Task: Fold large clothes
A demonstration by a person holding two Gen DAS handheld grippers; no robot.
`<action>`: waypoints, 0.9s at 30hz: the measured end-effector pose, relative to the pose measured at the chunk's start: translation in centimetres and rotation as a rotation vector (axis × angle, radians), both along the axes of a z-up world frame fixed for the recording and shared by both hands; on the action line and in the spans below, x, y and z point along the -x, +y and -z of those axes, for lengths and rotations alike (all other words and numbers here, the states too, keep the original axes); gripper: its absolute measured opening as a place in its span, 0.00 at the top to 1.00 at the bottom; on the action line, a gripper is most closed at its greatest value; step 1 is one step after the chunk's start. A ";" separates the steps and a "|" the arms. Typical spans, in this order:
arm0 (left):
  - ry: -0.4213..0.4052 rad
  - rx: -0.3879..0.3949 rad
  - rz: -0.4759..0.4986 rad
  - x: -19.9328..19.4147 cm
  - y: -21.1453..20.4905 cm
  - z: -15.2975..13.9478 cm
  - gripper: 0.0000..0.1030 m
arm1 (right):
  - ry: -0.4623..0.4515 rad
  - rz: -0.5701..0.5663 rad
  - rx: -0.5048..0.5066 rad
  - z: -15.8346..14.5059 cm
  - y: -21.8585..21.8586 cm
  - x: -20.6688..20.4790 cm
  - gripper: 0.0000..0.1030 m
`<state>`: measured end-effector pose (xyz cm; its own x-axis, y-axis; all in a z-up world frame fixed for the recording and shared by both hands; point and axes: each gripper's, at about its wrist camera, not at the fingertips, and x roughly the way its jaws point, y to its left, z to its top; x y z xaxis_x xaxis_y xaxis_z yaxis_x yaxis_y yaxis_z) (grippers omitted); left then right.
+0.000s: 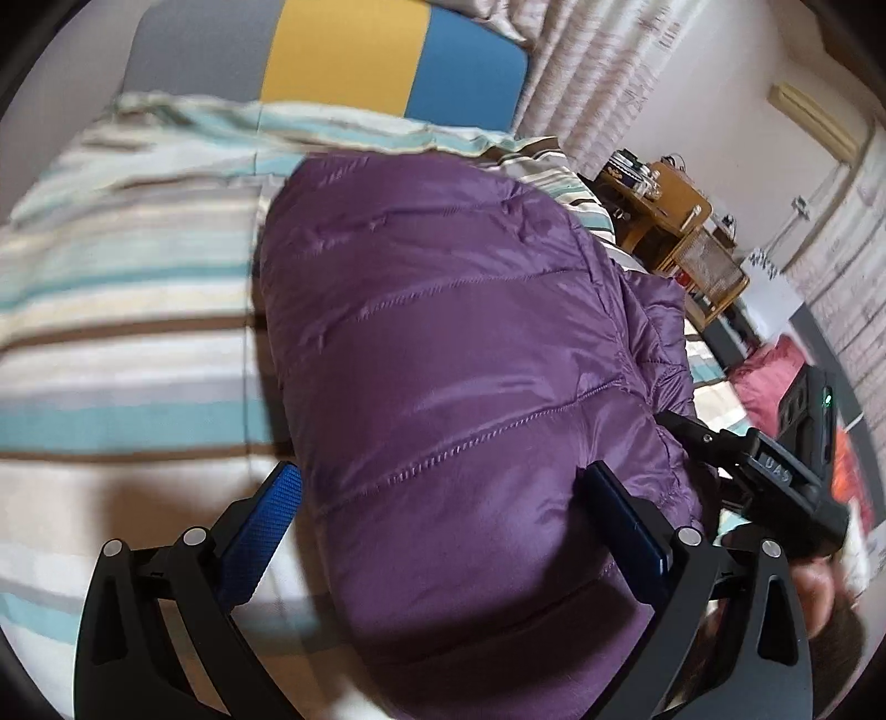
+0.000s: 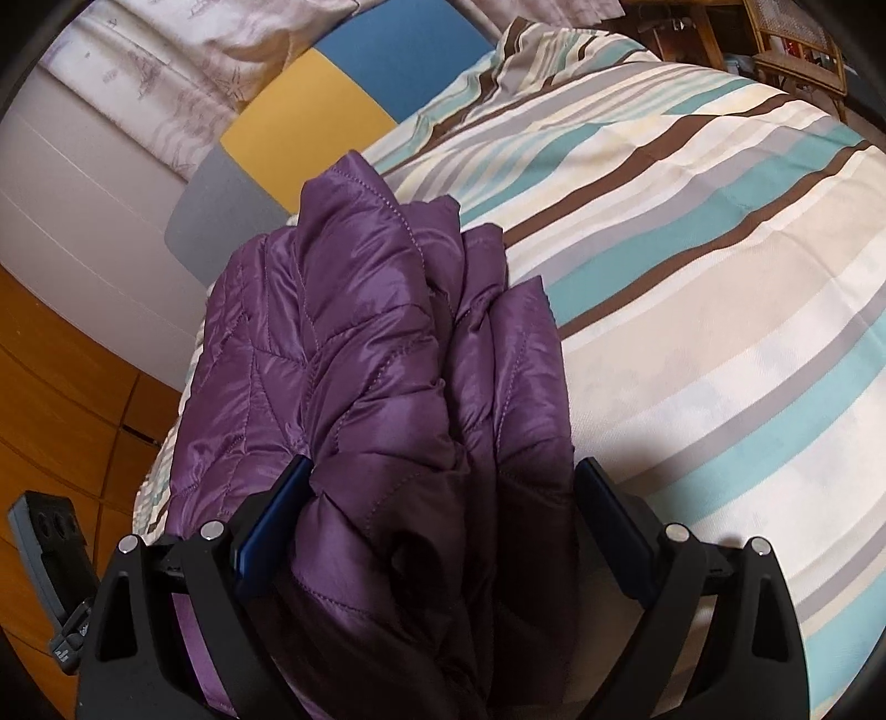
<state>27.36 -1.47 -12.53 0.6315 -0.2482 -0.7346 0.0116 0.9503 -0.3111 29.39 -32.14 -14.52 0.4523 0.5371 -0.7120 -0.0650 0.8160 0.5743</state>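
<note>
1. The purple quilted jacket (image 1: 454, 343) is lying folded into a thick bundle on the striped bedspread (image 1: 127, 310), close to the bed's edge in the right wrist view.
2. It is looking puffy, light and soft, with a shiny shell that is probably sliding easily; stitched seams and layered edges are likely offering the surest hold.
3. The left gripper (image 1: 443, 515) is standing wide open, straddling the bundle's smooth back without pinching it.
4. The right gripper (image 2: 443, 509) is also spread, its fingers flanking the bunched layers (image 2: 387, 360); whether they are pressing the fabric is unclear.
5. Beyond, a grey, yellow and blue headboard (image 1: 343, 50) is showing, and a wooden shelf unit (image 1: 681, 232) is standing further off.
</note>
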 end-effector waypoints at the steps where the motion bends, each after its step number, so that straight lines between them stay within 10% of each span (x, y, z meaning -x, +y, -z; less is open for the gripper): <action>1: -0.013 -0.025 0.002 -0.1 0.0 -0.2 0.03 | 0.004 -0.005 0.008 -0.1 0.1 0.0 0.09; 23: 0.051 -0.036 0.091 -2.9 -0.5 2.2 0.03 | -0.011 -0.098 0.040 0.9 2.1 -2.4 0.10; 27: 0.029 -0.051 0.082 -2.5 -1.2 1.7 0.13 | -0.038 -0.122 0.011 0.8 2.9 -2.5 0.27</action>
